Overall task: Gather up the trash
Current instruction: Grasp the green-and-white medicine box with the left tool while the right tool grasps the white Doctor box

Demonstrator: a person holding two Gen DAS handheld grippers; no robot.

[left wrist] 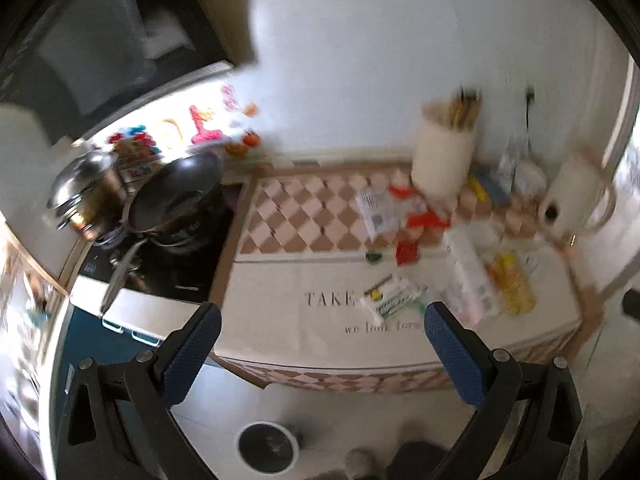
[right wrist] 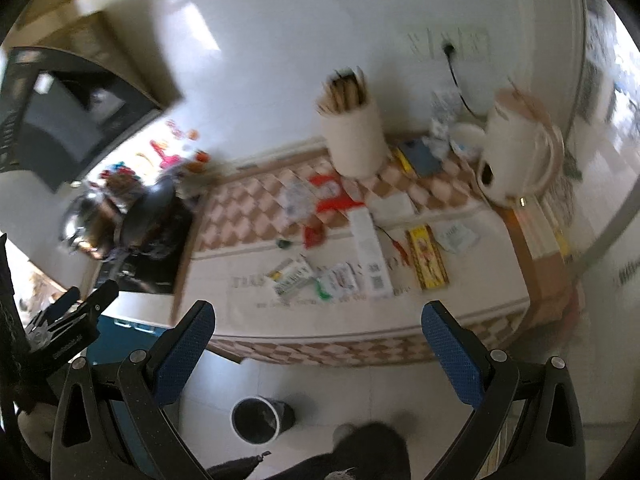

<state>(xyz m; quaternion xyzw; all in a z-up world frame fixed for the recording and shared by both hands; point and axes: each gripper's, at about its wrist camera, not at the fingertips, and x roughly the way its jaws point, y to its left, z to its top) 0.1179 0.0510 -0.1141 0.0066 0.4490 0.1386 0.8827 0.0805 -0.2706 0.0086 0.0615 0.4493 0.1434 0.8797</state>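
Observation:
Trash lies scattered on the mat-covered counter [left wrist: 280, 320]: a white and green wrapper [left wrist: 390, 298], red wrappers [left wrist: 416, 228], a white printed paper [left wrist: 376, 210], a long white box [left wrist: 470, 276] and a yellow packet [left wrist: 512, 284]. In the right wrist view I see the same wrapper [right wrist: 292, 276], long white box [right wrist: 370, 254] and yellow box [right wrist: 428, 260]. A small bin [left wrist: 267, 446] stands on the floor below; it also shows in the right wrist view [right wrist: 256, 420]. My left gripper [left wrist: 320, 340] and right gripper [right wrist: 318, 338] are open and empty, above the counter's front edge.
A stove with a wok [left wrist: 176, 196] and steel pot [left wrist: 86, 188] sits left. A cream utensil holder [left wrist: 442, 160] and a white kettle [left wrist: 572, 196] stand at the back. The left gripper shows at the far left of the right wrist view [right wrist: 76, 312].

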